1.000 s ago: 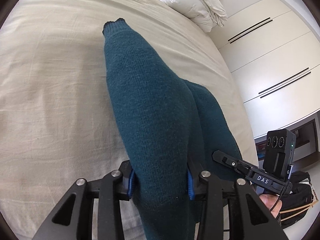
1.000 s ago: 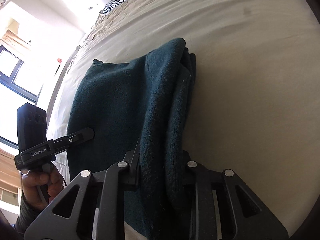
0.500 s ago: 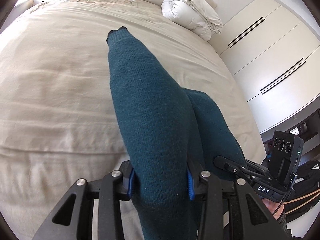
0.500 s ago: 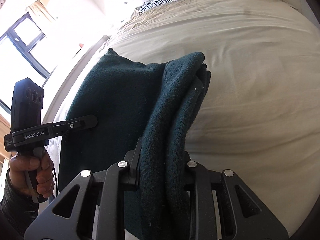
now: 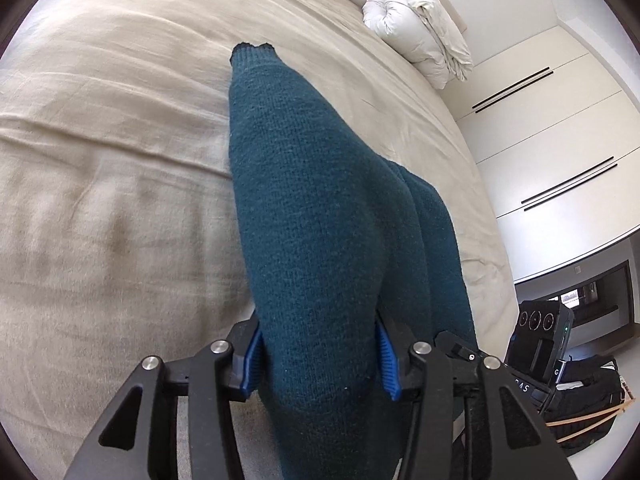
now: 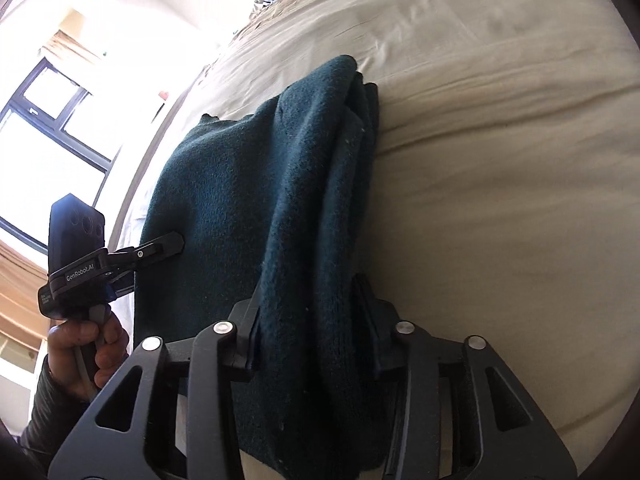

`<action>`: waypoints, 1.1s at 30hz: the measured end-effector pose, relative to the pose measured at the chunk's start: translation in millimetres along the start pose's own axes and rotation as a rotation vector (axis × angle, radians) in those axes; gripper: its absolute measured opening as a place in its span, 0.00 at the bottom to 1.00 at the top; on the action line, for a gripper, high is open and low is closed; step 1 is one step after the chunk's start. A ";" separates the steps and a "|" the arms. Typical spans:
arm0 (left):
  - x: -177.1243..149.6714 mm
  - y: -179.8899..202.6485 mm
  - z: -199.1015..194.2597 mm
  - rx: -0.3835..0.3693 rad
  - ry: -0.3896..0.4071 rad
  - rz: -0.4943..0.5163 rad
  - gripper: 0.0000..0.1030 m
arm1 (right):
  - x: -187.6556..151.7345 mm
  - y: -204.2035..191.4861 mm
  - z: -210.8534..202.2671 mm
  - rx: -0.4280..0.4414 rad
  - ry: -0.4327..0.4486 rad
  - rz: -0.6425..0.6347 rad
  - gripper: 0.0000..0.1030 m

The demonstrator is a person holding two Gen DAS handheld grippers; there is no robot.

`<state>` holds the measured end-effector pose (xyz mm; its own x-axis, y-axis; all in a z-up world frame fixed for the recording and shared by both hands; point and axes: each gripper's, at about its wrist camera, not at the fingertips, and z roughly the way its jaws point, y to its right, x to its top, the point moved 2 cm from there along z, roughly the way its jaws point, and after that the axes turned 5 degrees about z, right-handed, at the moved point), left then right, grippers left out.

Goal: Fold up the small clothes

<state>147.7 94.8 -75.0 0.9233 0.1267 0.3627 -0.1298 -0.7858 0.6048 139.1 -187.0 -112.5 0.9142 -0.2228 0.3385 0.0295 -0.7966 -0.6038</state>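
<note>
Change since a second ago: view tilted toward the headboard; both grips unchanged.
Item: teal knit sweater (image 5: 320, 216), partly folded, draped over the bed (image 5: 112, 168).
Left gripper (image 5: 320, 348): clamped on one edge.
Right gripper (image 6: 312, 332): clamped on the bunched layers.
Risk: the thick stack may slip or layers may shear, skewing the fold.

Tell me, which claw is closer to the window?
Left. The left claw grips the teal sweater on the side facing the window; the right claw grips the opposite side, toward the wardrobe.
</note>
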 end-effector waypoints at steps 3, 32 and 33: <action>-1.7 2.1 -8.5 0.021 0.008 -0.009 0.50 | -17.9 15.2 -17.5 0.024 0.015 0.039 0.41; 44.3 59.7 55.3 0.277 0.153 0.345 0.59 | -18.3 10.7 -6.2 0.240 0.074 0.024 0.24; 43.7 59.1 54.6 0.275 0.158 0.346 0.59 | -20.3 10.3 -8.3 0.242 0.068 0.020 0.24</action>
<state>200.1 20.8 -62.1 0.7733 -0.0969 0.6266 -0.2999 -0.9266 0.2268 117.4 -195.3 -119.6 0.8864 -0.2811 0.3678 0.1152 -0.6355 -0.7634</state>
